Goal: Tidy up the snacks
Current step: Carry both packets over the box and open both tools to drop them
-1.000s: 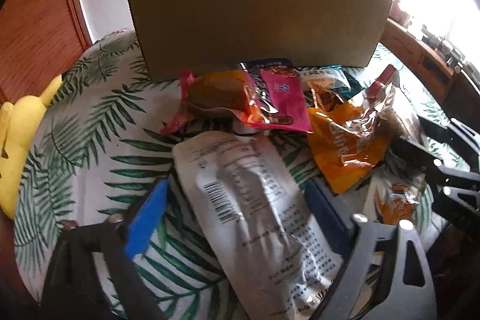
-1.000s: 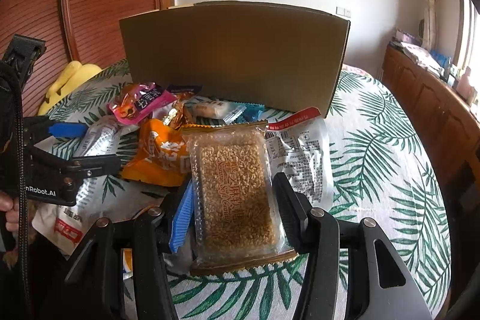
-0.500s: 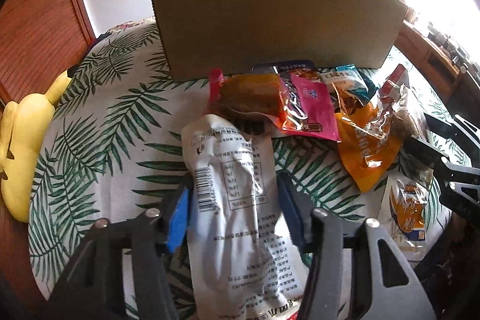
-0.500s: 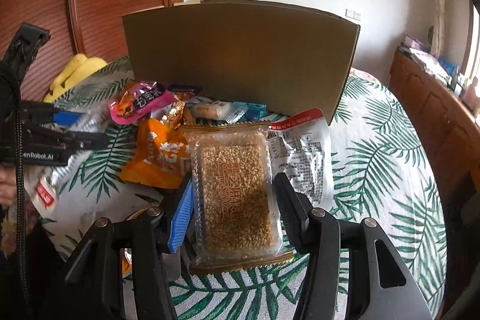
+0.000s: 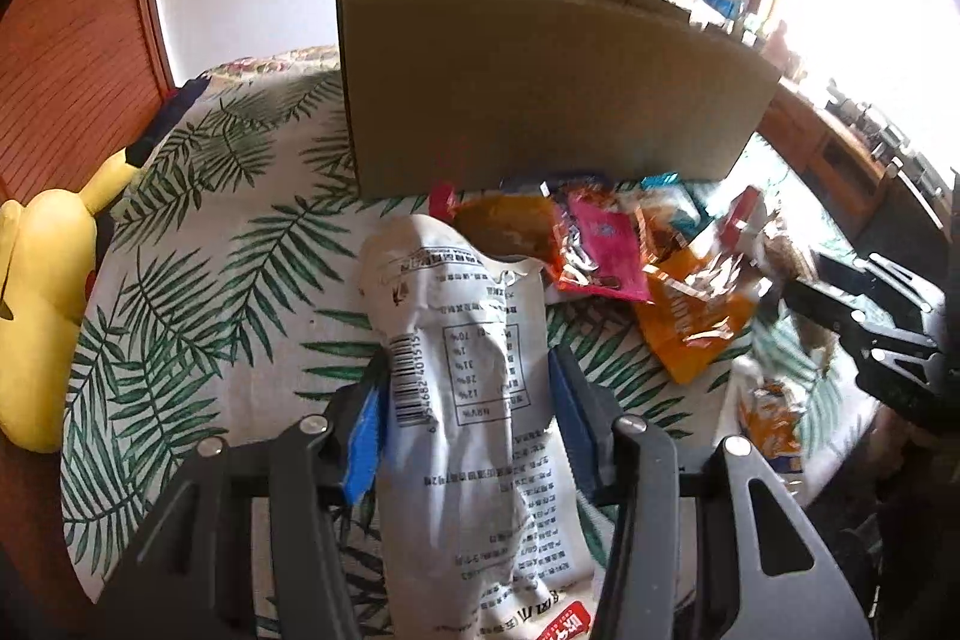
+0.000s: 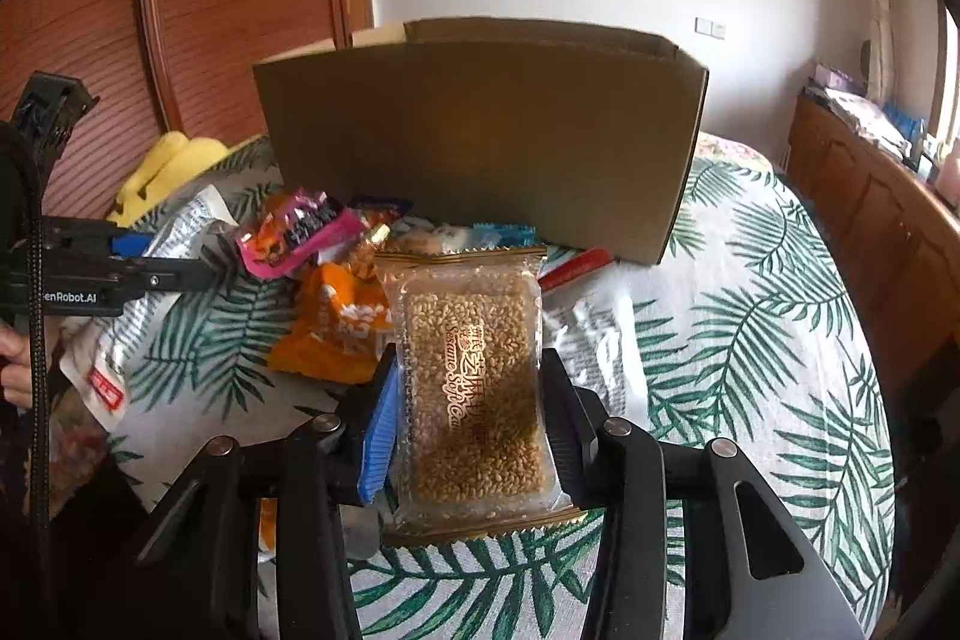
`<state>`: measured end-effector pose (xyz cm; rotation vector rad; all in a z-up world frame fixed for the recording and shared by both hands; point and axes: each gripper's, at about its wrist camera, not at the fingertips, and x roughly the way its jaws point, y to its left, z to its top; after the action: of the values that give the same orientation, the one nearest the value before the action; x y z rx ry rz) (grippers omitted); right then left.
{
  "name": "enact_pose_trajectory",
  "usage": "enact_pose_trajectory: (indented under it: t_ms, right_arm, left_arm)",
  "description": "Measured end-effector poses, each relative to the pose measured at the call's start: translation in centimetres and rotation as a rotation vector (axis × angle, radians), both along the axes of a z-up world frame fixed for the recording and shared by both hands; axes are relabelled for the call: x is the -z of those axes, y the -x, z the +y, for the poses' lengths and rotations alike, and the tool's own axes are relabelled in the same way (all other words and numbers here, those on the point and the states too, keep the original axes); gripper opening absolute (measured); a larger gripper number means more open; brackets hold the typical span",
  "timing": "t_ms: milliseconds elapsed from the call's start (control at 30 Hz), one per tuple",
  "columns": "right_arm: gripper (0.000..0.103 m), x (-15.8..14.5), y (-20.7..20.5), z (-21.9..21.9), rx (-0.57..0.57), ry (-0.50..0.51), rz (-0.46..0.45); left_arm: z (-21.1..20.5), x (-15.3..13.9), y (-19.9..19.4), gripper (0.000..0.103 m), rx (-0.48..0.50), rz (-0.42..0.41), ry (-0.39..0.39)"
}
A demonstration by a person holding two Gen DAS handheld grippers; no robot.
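Observation:
My left gripper (image 5: 468, 382) is shut on a long white snack bag (image 5: 462, 370) with a barcode and holds it raised above the table, pointing at the brown cardboard box (image 5: 540, 88). My right gripper (image 6: 468, 376) is shut on a clear packet of sesame cake (image 6: 474, 376) and holds it lifted in front of the same box (image 6: 480, 142). The box stands open at the top. The left gripper with its white bag (image 6: 108, 316) shows at the left of the right wrist view. The right gripper (image 5: 864, 316) shows at the right of the left wrist view.
Loose snacks lie before the box: a pink packet (image 5: 600, 250), an orange bag (image 5: 690, 322), a small orange packet (image 5: 774, 418), a red-topped silver bag (image 6: 588, 304). A yellow plush toy (image 5: 36, 292) sits at the left edge of the leaf-print tablecloth (image 6: 750, 340). A wooden cabinet (image 6: 870, 208) stands right.
My left gripper closed on the white bag and lifted it off the table. My right gripper rose with the sesame cake. Both now see over the box's rim.

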<state>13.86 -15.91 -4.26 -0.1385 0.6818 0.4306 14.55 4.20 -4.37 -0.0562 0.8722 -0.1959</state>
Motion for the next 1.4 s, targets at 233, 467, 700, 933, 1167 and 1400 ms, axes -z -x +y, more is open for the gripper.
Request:
enact_pose_trajectory:
  t_ms: [233, 467, 700, 933, 1167, 1400]
  right_arm:
    - [0.044, -1.3, 0.0, 0.0, 0.012, -0.008, -0.02]
    - [0.044, -2.9, -0.2, 0.1, 0.018, -0.021, -0.061]
    - [0.044, -4.8, -0.9, 0.2, 0.012, -0.043, -0.098]
    - [0.044, -7.8, -3.1, 0.5, -0.002, -0.049, -0.155]
    - [0.044, -10.1, -6.2, 0.1, 0.002, -0.079, -0.191]
    - [0.044, -11.3, -9.6, 0.4, 0.016, -0.08, -0.219]
  left_arm:
    - [0.0, -1.6, 0.1, 0.046, 0.013, -0.065, 0.027]
    - [1.1, -3.4, 0.6, 0.046, 0.012, -0.133, 0.092]
    - [1.2, -6.4, 0.0, 0.046, 0.032, -0.212, 0.129]
    - [0.0, -10.6, -2.4, 0.046, 0.084, -0.32, 0.125]
    - [-1.3, -13.7, -6.3, 0.046, 0.131, -0.383, 0.097]
    - [-1.9, -16.5, -10.0, 0.046, 0.137, -0.431, 0.083]
